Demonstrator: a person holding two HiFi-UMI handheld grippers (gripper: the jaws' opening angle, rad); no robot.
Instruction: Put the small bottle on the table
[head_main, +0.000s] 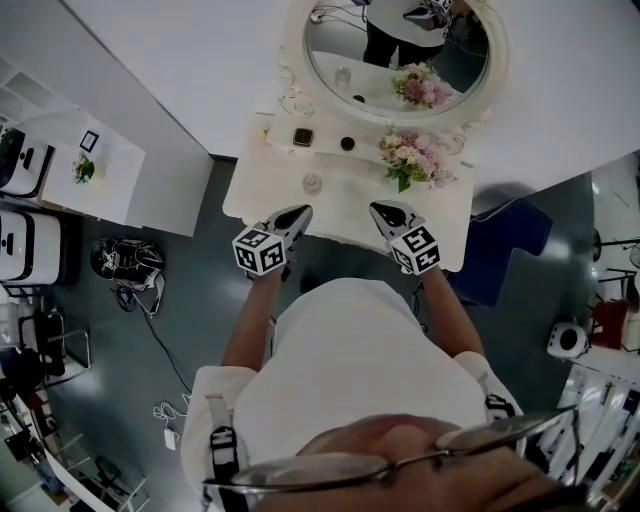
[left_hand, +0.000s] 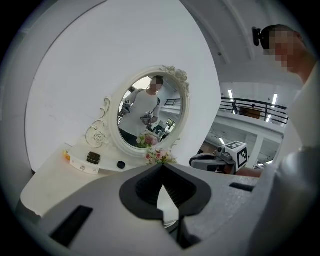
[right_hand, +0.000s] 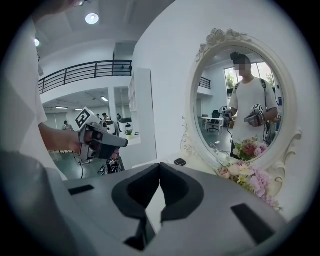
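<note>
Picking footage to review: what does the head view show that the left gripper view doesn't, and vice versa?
Only the head view: a black bag on the floor. Only the left gripper view: a balcony railing, and the left claw up close, shut and empty. Both: the oval mirror, the flowers, the right claw.

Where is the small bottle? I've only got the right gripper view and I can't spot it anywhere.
Observer: The head view shows the small bottle standing upright on the white table, just beyond the tip of the left tool.
Operator: Is that left tool holding anything?
Observer: No. In the left gripper view its jaws are closed together with nothing gripped between them.
</note>
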